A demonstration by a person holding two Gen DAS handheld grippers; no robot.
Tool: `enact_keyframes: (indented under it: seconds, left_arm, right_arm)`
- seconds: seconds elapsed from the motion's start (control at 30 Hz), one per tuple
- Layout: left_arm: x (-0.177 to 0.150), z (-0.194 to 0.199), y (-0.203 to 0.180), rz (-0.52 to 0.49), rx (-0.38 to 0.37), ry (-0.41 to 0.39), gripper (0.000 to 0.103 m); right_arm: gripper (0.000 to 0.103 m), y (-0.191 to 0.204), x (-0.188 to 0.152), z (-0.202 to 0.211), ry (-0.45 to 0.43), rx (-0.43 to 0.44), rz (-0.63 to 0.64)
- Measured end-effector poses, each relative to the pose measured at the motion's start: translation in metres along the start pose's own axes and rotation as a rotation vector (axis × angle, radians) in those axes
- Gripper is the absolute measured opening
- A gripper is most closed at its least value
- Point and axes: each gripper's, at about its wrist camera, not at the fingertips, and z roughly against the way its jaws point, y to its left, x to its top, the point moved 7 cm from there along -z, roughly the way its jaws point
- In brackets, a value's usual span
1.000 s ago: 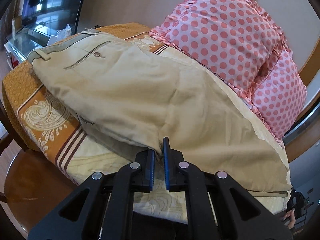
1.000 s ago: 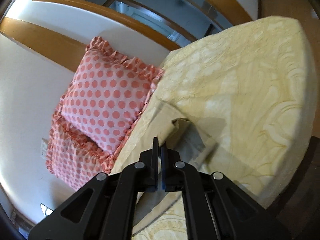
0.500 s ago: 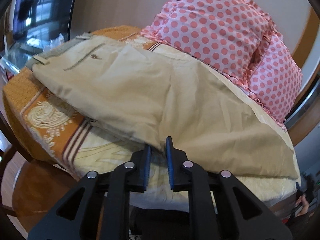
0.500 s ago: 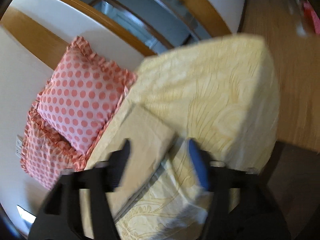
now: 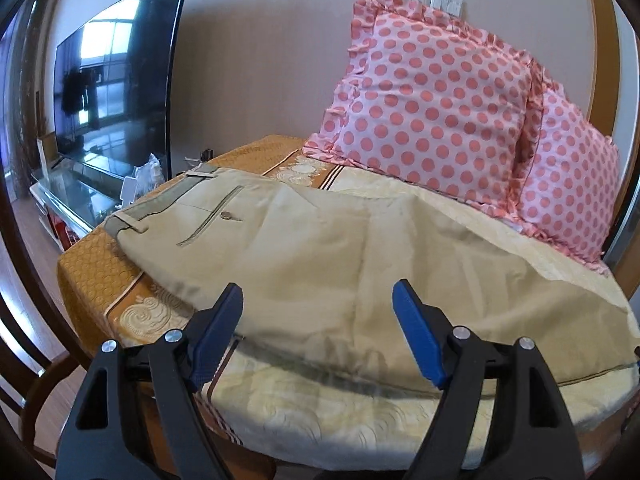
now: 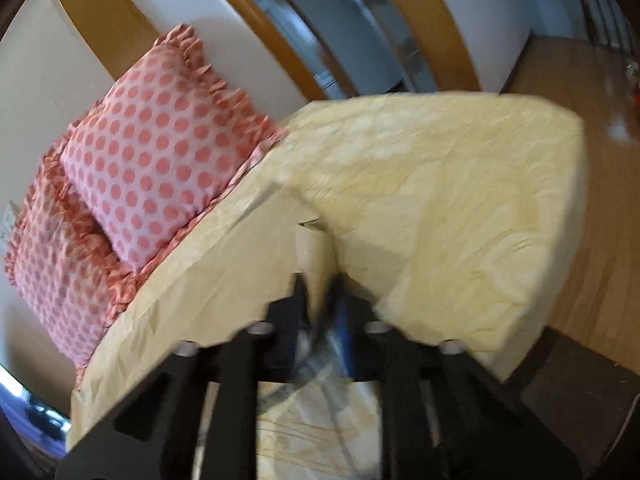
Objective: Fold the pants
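- Bedroom surroundings are seen: a bed [image 5: 360, 420] with a cream and orange cover, two dotted pillows [image 5: 432, 112] against the wall at its far edge, and a television [image 5: 116, 92] beyond its left end.
- Khaki pants [image 5: 320, 264] are spread lengthwise along the bed, waistband toward the left end, legs running toward the right.
- Jaws of the left gripper [image 5: 318, 328] are spread wide and empty, held over the pants' near edge by the bed's front edge.
- Jaws of the right gripper [image 6: 320, 300] appear clenched on a pinched ridge of the leg end, though that view is blurred.
- Soft, light, limp cloth is expected; it should drape and sag, so hems, waistband or seams are judged the best places to take hold.
- Waistband, pocket and button are shown only by the left view; the pinched leg end and the wooden floor [image 6: 600, 200] past the bed's right end appear only in the right view.
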Motion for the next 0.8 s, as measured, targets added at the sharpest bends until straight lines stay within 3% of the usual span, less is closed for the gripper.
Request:
enact_keyframes:
  seconds: [0.1, 0.17, 0.23, 0.37, 0.43, 0.53, 0.6, 0.7, 0.8]
  left_arm:
    - [-0.011, -0.022, 0.003, -0.003, 0.013, 0.052, 0.079]
    - [-0.021, -0.032, 0.006, 0.008, 0.011, 0.093, 0.082]
    - [-0.026, -0.033, 0.005, -0.003, 0.018, 0.076, 0.085]
    - [-0.026, -0.033, 0.004, 0.01, 0.022, 0.072, 0.088]
    - [-0.025, -0.029, 0.007, 0.047, 0.005, 0.07, 0.088]
    - [-0.02, -0.016, 0.019, 0.119, -0.028, 0.059, 0.088]
    - [-0.016, -0.006, 0.033, 0.149, -0.011, 0.045, 0.088]
    - [-0.011, 0.004, 0.06, 0.183, 0.043, 0.011, 0.088]
    - [-0.008, 0.004, 0.086, 0.248, 0.084, 0.003, 0.088]
  right_arm:
    - [0.008, 0.03, 0.005, 0.001, -0.016, 0.088, 0.027]
    - [0.008, 0.08, 0.006, 0.01, -0.03, 0.197, 0.104]
    - [0.007, 0.147, -0.005, 0.023, -0.022, 0.359, 0.202]
    - [0.008, 0.275, -0.077, 0.035, 0.127, 0.671, 0.394]
    - [0.008, 0.325, -0.145, 0.03, 0.287, 0.786, 0.498]
    - [0.007, 0.352, -0.247, 0.006, 0.55, 0.783, 0.636]
    - [0.007, 0.352, -0.28, -0.002, 0.64, 0.774, 0.641]
    - [0.008, 0.36, -0.282, 0.003, 0.615, 0.789, 0.623]
    - [0.008, 0.378, -0.273, 0.014, 0.535, 0.814, 0.62]
